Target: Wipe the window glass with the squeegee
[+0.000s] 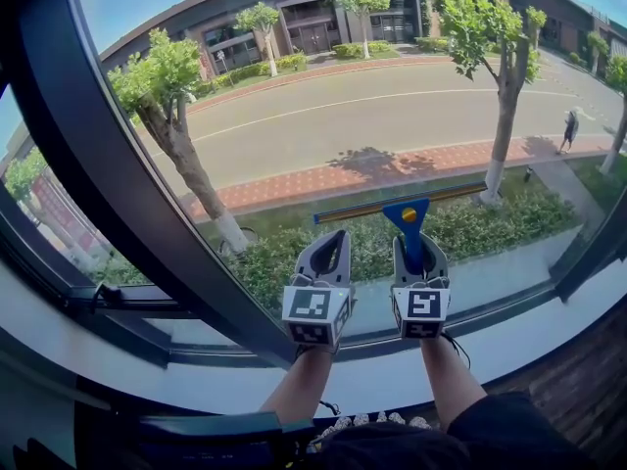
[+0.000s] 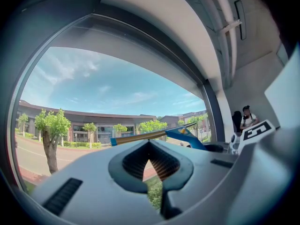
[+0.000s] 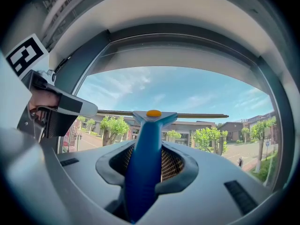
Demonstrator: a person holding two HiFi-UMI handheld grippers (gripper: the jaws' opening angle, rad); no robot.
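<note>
Two grippers are reaching toward one window glass [image 1: 343,116]: the right gripper [image 1: 419,246] is pinching the blue handle of the single squeegee [image 1: 404,210], whose blade is sitting low on the pane, while the left gripper [image 1: 328,241] is hovering just beside it, jaws pressed together on nothing.

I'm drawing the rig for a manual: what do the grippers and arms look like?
The left gripper and right gripper are light grey moulded shells with dark ribbed pads. Each carries a white cube with black square markers. The forearms are bare above dark clothing.
</note>
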